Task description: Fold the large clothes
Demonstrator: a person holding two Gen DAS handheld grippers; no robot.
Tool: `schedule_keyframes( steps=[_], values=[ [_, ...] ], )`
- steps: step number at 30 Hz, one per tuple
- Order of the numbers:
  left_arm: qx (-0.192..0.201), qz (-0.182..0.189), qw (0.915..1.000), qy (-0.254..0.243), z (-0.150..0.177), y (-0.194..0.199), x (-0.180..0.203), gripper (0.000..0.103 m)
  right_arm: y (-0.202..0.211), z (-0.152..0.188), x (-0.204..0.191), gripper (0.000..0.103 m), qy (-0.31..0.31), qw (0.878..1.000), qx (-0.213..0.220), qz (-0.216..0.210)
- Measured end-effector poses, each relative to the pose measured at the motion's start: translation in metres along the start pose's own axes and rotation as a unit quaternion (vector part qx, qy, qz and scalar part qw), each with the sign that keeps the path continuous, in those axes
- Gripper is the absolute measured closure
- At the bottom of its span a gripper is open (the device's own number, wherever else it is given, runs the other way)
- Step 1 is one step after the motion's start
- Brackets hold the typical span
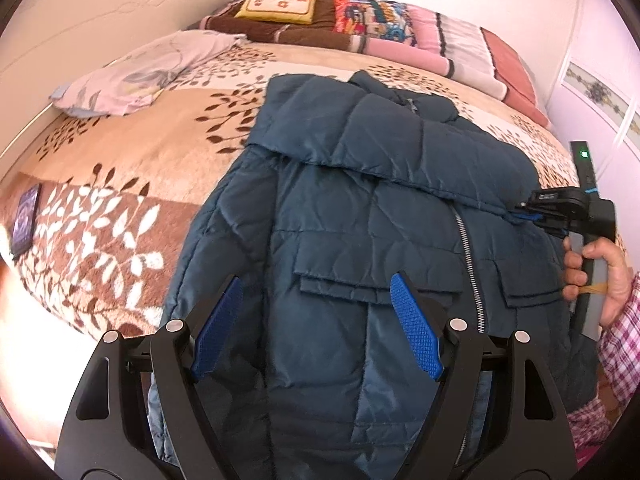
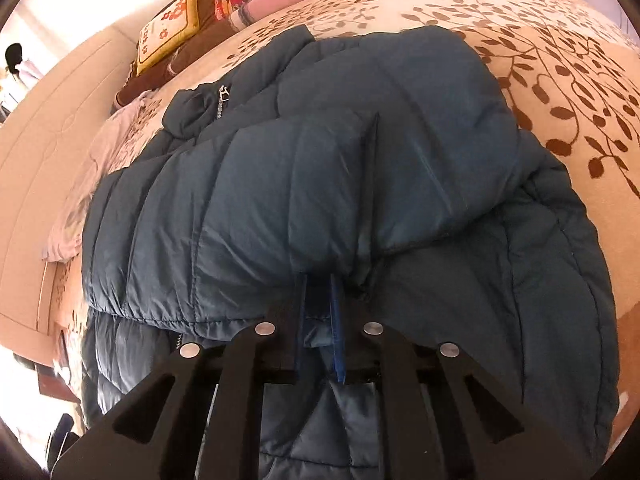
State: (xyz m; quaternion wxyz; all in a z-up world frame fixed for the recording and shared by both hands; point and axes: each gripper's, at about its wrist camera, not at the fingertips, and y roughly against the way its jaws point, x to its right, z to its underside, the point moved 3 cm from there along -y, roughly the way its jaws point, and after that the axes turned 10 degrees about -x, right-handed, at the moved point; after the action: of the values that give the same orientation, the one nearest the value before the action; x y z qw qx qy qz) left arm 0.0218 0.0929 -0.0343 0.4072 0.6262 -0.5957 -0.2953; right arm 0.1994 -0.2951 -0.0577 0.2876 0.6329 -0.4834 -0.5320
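Folding is underway on a puffy dark-teal quilted jacket (image 1: 360,208) that is lying spread across the middle of a bed, its hem reaching the near edge and its collar pointing toward the pillows at the far edge. The right gripper (image 2: 320,304) is pinching a fold of the jacket's sleeve cuff, its jaws nearly together on the slippery, shiny fabric. The left gripper (image 1: 316,320) is hovering above the jacket's front with its blue-padded jaws wide apart, holding nothing. The next move likely calls for laying the sleeve flat across the chest without the padding springing back. A plush leaf-patterned blanket (image 1: 132,160) is covering the bed; a metal zipper (image 1: 470,256) is running down the front.
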Motion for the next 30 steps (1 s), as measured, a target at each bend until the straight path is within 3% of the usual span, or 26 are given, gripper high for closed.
schedule_keyframes(
  steps=[8, 12, 13, 19, 22, 26, 27, 28, 30],
  values=[
    [-0.003, 0.001, 0.9985, 0.055, 0.006, 0.004, -0.023, 0.023, 0.048, 0.033, 0.001, 0.09, 0.027, 0.999, 0.017, -0.044],
    [-0.009, 0.005, 0.997, 0.077, 0.012, 0.003, -0.03, 0.017, 0.081, 0.074, 0.016, 0.066, 0.066, 0.997, 0.028, -0.008],
    [-0.014, 0.012, 0.9966, 0.081, 0.014, 0.002, -0.03, 0.017, 0.089, 0.085, 0.021, 0.064, 0.07, 0.997, 0.033, 0.003],
    [-0.044, 0.017, 0.9963, 0.071, 0.019, -0.005, -0.02, 0.017, 0.112, 0.14, 0.042, 0.064, 0.095, 0.993, 0.035, 0.068],
    [-0.053, 0.028, 0.9962, 0.064, 0.022, -0.005, -0.014, 0.017, 0.118, 0.164, 0.049, 0.064, 0.078, 0.994, 0.037, 0.074],
    [-0.055, 0.038, 0.9964, 0.052, 0.023, -0.001, -0.003, 0.017, 0.126, 0.19, 0.039, 0.064, 0.096, 0.988, 0.059, 0.109],
    [-0.056, 0.037, 0.9967, 0.045, 0.024, 0.0, 0.001, 0.017, 0.129, 0.194, 0.036, 0.06, 0.105, 0.985, 0.066, 0.118],
    [-0.056, 0.036, 0.9969, 0.041, 0.024, 0.001, 0.004, 0.017, 0.132, 0.197, 0.033, 0.046, 0.112, 0.982, 0.075, 0.129],
    [-0.057, 0.03, 0.9973, 0.034, 0.026, 0.004, 0.009, 0.017, 0.136, 0.2, 0.032, 0.036, 0.114, 0.979, 0.087, 0.143]
  ],
)
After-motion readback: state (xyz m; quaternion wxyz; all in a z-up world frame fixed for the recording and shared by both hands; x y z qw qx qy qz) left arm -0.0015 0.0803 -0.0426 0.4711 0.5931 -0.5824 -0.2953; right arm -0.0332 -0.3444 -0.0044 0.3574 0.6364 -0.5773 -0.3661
